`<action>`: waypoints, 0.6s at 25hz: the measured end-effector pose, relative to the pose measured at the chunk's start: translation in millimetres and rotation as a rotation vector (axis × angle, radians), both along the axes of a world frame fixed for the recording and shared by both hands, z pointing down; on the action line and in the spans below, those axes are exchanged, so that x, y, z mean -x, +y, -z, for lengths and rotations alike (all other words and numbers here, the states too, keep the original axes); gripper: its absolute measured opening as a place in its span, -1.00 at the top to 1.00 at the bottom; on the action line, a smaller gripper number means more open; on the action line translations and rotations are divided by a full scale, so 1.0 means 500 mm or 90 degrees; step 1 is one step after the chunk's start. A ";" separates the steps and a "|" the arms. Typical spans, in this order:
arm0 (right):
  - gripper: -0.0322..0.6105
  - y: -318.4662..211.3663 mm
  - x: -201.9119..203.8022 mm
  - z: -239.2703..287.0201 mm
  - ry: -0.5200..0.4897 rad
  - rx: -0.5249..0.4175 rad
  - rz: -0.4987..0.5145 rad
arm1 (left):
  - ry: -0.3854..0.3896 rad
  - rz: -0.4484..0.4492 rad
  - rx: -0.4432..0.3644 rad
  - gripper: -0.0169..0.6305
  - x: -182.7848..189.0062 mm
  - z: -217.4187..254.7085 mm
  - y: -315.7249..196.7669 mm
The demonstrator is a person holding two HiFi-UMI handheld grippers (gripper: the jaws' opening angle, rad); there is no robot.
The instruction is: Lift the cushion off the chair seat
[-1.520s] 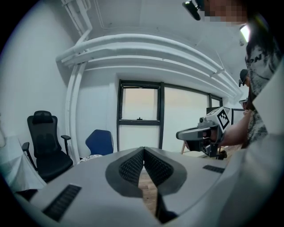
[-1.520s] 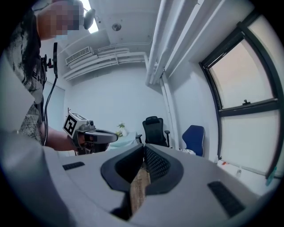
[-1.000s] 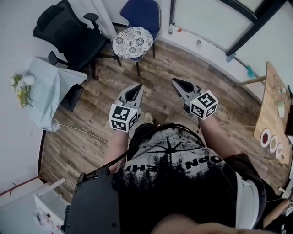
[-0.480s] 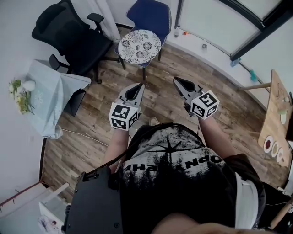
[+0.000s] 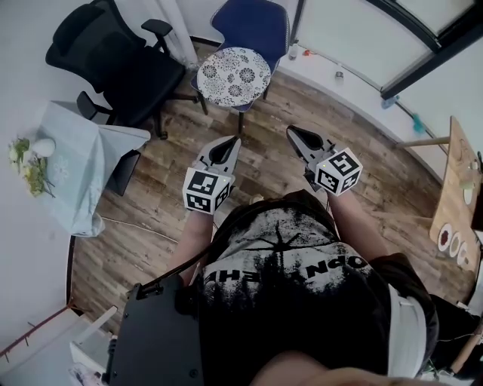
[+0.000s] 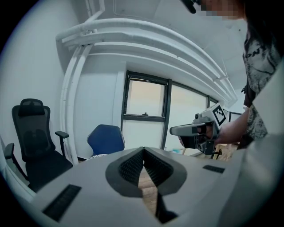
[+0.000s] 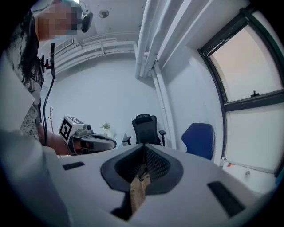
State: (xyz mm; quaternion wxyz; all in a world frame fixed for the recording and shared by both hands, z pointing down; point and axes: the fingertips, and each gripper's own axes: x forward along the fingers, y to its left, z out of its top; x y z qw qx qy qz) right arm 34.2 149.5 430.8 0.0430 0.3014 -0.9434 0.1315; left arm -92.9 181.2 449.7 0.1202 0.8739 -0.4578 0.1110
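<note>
– Well, how do the claws stand?

– Both are closed with nothing in them. The left claw has its ribbed pads meeting at the tip, and only floorboards show through the gap lower down. The right claw is pressed together the same way. From the head view they are held side by side above the floor, the left claw and the right claw apart from each other, both pointing to the far side.

– What is under and around them?

– A wooden floor of mixed brown planks, running to a white wall. A window with a dark frame is set in that far wall. At the left stands a bench under a pale cloth, with flowers at its left edge. A black office chair sits at the far left. A bare wooden bench at the right edge carries small dishes.

– And the cushion?

– The cushion lies flat on the seat of the blue chair at the far side, next to the black one, well apart from both claws and roughly in line beyond the left one. It is round and white with a dark flower pattern, and it covers most of the seat.
</note>
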 end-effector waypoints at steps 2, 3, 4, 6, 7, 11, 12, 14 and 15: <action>0.84 -0.003 0.011 -0.007 0.006 0.003 0.002 | 0.005 0.000 0.005 0.90 0.009 -0.008 -0.005; 0.84 -0.004 0.015 -0.010 0.009 0.002 0.003 | 0.006 0.000 0.007 0.90 0.013 -0.013 -0.006; 0.84 -0.007 0.018 -0.013 0.013 0.001 0.003 | 0.007 0.000 0.009 0.90 0.016 -0.017 -0.008; 0.84 -0.018 0.018 -0.016 0.019 0.000 0.004 | 0.009 0.000 0.013 0.90 0.018 -0.025 -0.015; 0.84 -0.023 0.018 -0.016 0.023 0.000 0.004 | 0.011 0.001 0.014 0.90 0.019 -0.028 -0.019; 0.84 -0.047 0.026 -0.016 0.031 0.004 0.012 | 0.028 0.015 0.022 0.90 0.035 -0.033 -0.040; 0.84 -0.056 0.027 -0.016 0.030 0.005 0.014 | 0.033 0.020 0.025 0.90 0.039 -0.034 -0.047; 0.84 -0.079 0.031 -0.017 0.028 0.006 0.019 | 0.035 0.028 0.027 0.90 0.048 -0.036 -0.067; 0.84 -0.091 0.033 -0.019 0.028 0.006 0.021 | 0.033 0.031 0.027 0.90 0.054 -0.037 -0.077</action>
